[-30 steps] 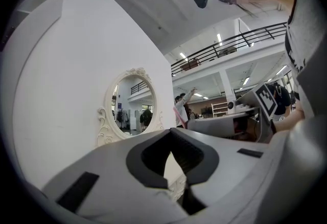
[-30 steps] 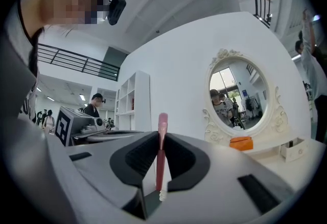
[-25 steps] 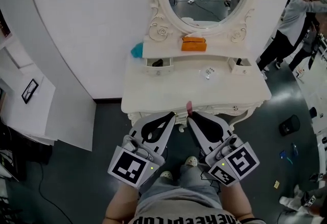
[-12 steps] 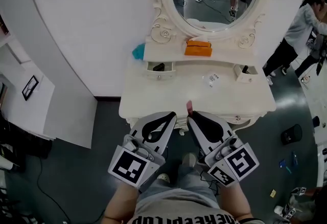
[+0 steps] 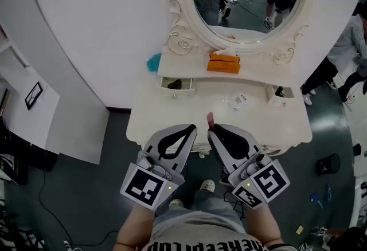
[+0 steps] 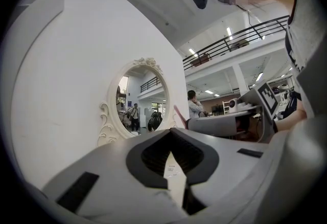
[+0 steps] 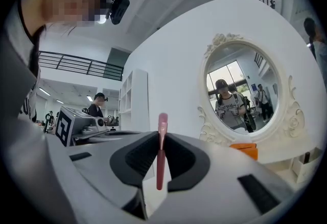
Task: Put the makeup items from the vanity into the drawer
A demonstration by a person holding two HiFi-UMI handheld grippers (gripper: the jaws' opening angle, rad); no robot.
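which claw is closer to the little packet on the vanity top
Right. The right claw, gripping a pink stick, sits just left of the packet and nearer the person; the left claw is farther left.

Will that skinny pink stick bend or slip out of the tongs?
The pink stick is probably stiff: it stands straight up from the shut right tongs without drooping. It looks thin, so likely light. Being so narrow, it might twist or slide if the grip loosens.

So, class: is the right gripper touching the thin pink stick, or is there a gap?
Touching. In its own view, the right gripper has its jaws closed on the pink stick, pressing it from both sides.
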